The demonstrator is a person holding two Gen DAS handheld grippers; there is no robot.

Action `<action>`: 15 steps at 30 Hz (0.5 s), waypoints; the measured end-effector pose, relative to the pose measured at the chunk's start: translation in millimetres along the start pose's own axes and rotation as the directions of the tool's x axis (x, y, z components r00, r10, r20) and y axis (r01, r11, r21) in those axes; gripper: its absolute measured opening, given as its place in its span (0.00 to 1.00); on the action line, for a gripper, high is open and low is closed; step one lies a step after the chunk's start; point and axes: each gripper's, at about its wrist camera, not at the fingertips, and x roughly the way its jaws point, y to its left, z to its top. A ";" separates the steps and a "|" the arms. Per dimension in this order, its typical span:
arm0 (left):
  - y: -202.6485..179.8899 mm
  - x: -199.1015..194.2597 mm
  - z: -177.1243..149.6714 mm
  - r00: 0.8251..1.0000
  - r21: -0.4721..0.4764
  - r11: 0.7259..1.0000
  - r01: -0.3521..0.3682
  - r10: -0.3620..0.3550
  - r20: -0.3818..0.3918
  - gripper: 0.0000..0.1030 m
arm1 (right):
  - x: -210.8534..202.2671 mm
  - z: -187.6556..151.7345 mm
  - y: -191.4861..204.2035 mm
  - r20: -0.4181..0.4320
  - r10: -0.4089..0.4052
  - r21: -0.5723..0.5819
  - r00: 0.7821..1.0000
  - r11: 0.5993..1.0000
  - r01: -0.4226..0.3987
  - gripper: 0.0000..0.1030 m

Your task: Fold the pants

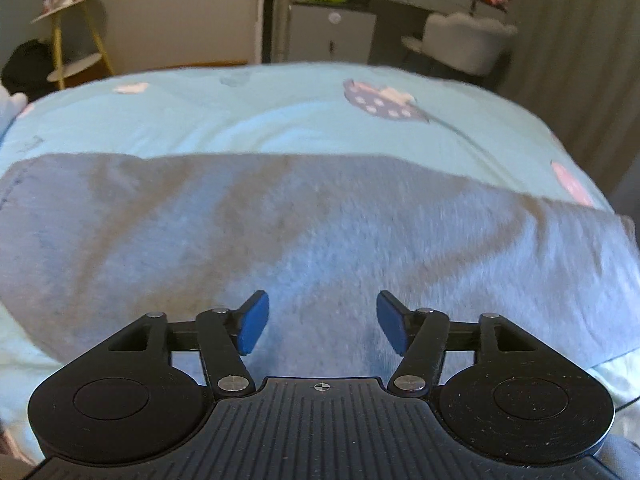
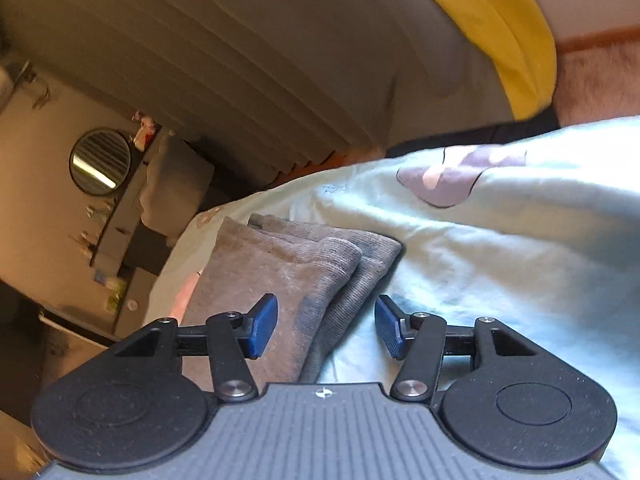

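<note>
Grey pants (image 1: pixel 304 232) lie spread across a light blue bedsheet (image 1: pixel 256 120), filling the middle of the left wrist view. My left gripper (image 1: pixel 322 322) hovers over the cloth with its blue pads apart and nothing pinched between them. In the right wrist view, which is tilted, the pants (image 2: pixel 280 268) show as stacked folded layers with ribbed edges on the bedsheet (image 2: pixel 500 264). My right gripper (image 2: pixel 326 326) is open at the near end of those layers. The cloth edge lies between its pads, and they do not press on it.
Beyond the bed stand a grey cabinet (image 1: pixel 330 34), a dresser with a round mirror (image 2: pixel 100 161), a padded chair (image 1: pixel 464 42) and a small gold-legged shelf (image 1: pixel 70 40). Pleated curtains (image 2: pixel 248 60) hang at the bedside, with a yellow cloth (image 2: pixel 500 28) beside them.
</note>
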 end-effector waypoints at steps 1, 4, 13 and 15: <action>-0.8 6.2 -0.7 1.000 -0.002 1.000 0.009 -0.009 -0.015 0.68 | 5.9 0.4 -0.9 0.000 0.003 0.009 1.000 1.000 -0.003 0.53; -1.0 24.9 -6.2 0.997 -0.008 0.999 0.034 -0.034 -0.064 0.70 | 20.4 2.4 -2.9 0.009 0.026 0.051 1.000 0.998 -0.027 0.52; 13.7 32.8 -17.5 0.998 -0.049 0.999 0.005 -0.008 -0.058 0.74 | 15.6 6.6 41.1 0.042 -0.015 -0.109 0.999 0.994 0.020 0.11; 17.9 30.5 -16.6 0.998 -0.072 0.997 0.014 -0.018 -0.052 0.74 | 1.8 3.6 76.6 0.081 0.016 -0.226 0.997 0.974 0.003 0.10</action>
